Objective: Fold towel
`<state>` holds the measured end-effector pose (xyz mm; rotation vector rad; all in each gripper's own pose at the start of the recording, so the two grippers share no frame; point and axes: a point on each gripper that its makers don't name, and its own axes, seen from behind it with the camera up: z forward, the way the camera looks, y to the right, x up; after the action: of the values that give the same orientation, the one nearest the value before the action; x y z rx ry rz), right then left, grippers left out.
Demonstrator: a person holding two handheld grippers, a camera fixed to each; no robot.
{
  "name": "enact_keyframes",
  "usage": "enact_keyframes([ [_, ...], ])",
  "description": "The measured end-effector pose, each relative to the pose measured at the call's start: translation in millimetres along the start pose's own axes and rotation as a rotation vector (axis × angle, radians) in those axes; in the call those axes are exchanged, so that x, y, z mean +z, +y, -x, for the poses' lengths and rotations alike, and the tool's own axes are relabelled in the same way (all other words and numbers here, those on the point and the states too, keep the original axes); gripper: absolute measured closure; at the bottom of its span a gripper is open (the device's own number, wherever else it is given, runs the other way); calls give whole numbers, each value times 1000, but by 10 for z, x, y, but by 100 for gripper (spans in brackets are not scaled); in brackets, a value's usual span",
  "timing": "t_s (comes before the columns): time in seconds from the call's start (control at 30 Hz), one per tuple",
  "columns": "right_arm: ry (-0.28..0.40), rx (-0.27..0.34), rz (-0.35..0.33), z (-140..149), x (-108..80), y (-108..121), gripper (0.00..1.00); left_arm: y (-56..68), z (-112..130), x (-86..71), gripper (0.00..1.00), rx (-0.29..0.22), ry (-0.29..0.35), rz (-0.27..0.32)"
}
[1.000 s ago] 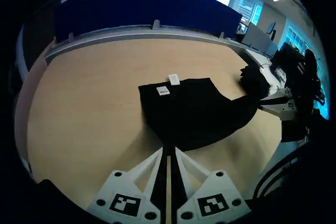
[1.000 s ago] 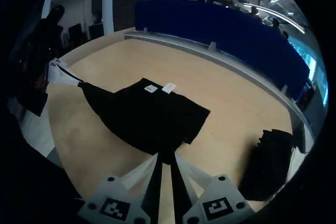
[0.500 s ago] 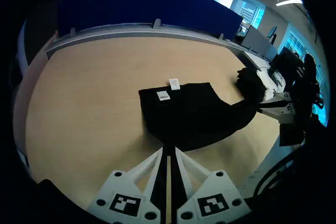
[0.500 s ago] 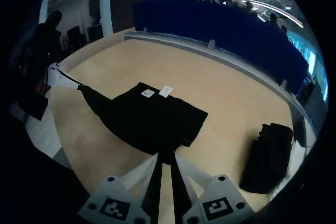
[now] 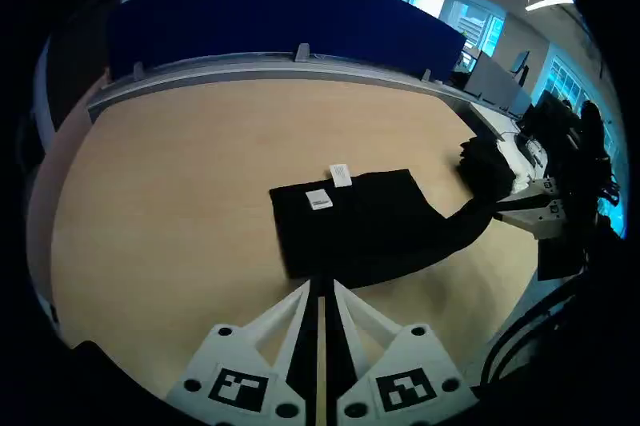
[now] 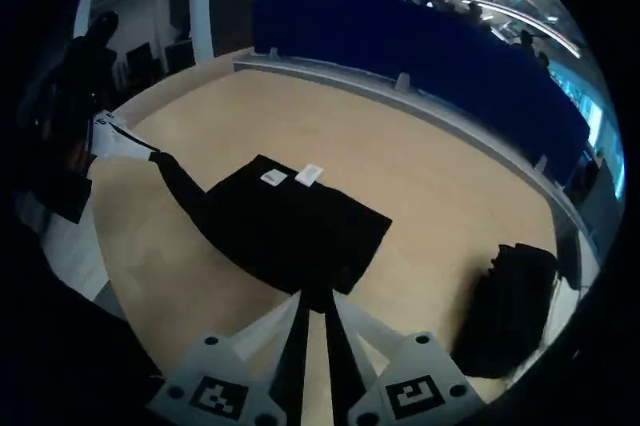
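Nearest you, the left gripper (image 5: 322,280) had its fingers pinched shut on a near corner of the black towel (image 5: 364,214). The right gripper (image 6: 314,295) was likewise clamped on its own corner. Over the last second you drew those corners apart. The near edge, which had bulged toward you, pulled into a straighter, tauter line, and the rest lay flatter on the wooden table (image 5: 176,186). Farther off, the two white labels (image 5: 318,199) kept to the far edge, so that side seems to have stayed put. The held edge looked ready to carry over for the fold. Beyond, a stack of dark cloth (image 6: 512,306) sat well apart.
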<state>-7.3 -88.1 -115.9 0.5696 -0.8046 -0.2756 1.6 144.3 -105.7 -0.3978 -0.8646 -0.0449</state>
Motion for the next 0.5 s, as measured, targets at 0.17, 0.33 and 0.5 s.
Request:
enact_keyframes([
  [0.17,-6,7,12,-62,156,124,87,-76,-118,178,95,6,11,-9],
  [0.33,-18,20,16,-106,338,245,87,-157,-229,384,95,4,15,-18],
  [0.5,-32,40,22,-124,520,370,87,-223,-307,588,95,4,13,-24],
])
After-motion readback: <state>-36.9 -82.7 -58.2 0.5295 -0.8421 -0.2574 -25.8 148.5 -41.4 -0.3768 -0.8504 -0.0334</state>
